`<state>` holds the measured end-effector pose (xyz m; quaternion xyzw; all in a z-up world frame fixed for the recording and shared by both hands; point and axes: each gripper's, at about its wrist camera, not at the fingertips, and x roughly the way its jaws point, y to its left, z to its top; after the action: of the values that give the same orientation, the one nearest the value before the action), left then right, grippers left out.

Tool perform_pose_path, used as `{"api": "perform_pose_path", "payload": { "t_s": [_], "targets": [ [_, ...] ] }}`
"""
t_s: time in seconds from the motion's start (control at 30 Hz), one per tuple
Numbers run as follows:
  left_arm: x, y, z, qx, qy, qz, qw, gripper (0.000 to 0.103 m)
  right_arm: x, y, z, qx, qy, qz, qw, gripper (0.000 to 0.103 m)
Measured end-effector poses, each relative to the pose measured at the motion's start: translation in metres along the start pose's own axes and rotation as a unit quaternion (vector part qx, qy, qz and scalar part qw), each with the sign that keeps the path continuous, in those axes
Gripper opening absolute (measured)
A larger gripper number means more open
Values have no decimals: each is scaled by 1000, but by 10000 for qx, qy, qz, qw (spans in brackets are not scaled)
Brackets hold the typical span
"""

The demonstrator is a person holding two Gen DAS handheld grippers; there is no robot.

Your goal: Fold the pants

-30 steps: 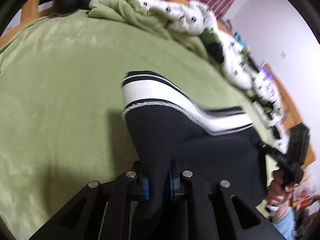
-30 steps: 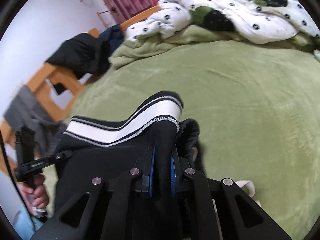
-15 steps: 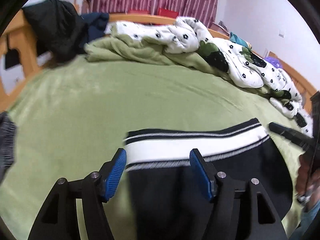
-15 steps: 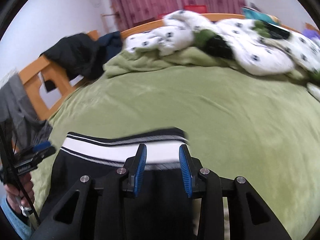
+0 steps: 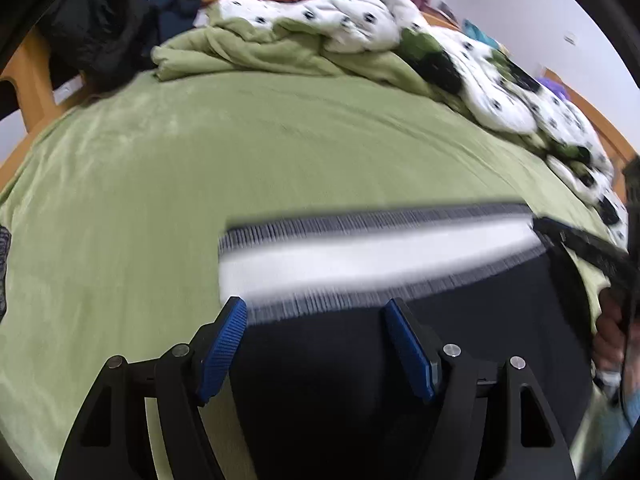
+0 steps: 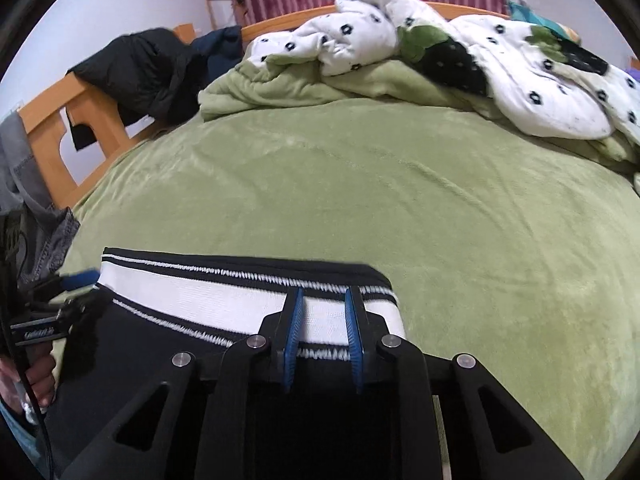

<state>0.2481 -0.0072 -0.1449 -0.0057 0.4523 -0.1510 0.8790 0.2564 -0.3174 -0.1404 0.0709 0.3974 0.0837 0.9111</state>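
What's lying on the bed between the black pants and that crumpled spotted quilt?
Nothing but bare green blanket. The right wrist view shows it best, running from the pants up to the quilt.

Pants point(image 6: 224, 304) on bed point(image 6: 400, 200); quilt point(image 6: 440, 52) heaped behind.

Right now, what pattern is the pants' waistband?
Waistband: a white band edged with black-and-white stitched stripes, sharpest in the right wrist view.
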Motion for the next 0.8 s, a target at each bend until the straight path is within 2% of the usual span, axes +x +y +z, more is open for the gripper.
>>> {"api": "perform_pose_path", "payload": {
  "t_s": [0.07, 0.1, 0.13, 0.2, 0.23, 0.33, 0.4, 0.47, 0.53, 0.6, 0.67, 0.73, 0.8],
  "targets": [
    [-26, -3, -22, 88, -6, -249, 9997, 70, -21, -4, -9, 168, -79, 63, 9998, 31],
    [-39, -4, -33, 152, -34, -281, 9995, 70, -34, -7, -17, 244, -89, 61, 9996, 44],
    [-56, -4, -50, 197, -85, -307, 9993, 70, -41, -10, -23, 275, -67, 43, 9996, 49],
    [-77, 1, -77, 128, -119, -461, 9988, 70, -57, -14, -42, 364, -39, 13, 9993, 49],
    [-90, 4, -101, 28, -107, -682, 9976, 70, -62, -15, -48, 386, -8, 12, 9993, 49],
    [-104, 5, -151, -80, 127, -1051, 9943, 70, -77, -18, -74, 528, 152, 78, 9985, 49],
    [-103, -3, -173, -75, 298, -887, 9956, 70, -82, -18, -87, 651, 254, 104, 9975, 49],
    [-96, -19, -176, 150, 308, -566, 9978, 69, -81, -13, -94, 598, 330, -20, 9977, 50],
    [-87, -29, -171, 241, 220, -57, 9995, 59, -78, -7, -98, 453, 382, -202, 9980, 50],
    [-75, -29, -169, 160, 347, 165, 9991, 23, -79, -3, -102, 336, 331, -323, 9984, 48],
    [-72, -21, -172, -173, 331, 63, 9993, 17, -82, -4, -104, 304, 304, -365, 9984, 42],
    [-78, -18, -172, -288, 325, 4, 9991, 15, -86, -8, -105, 419, 265, -397, 9980, 30],
    [-83, -15, -174, -366, 304, -11, 9989, 15, -88, -14, -106, 592, 298, -306, 9973, 27]
  ]
}}
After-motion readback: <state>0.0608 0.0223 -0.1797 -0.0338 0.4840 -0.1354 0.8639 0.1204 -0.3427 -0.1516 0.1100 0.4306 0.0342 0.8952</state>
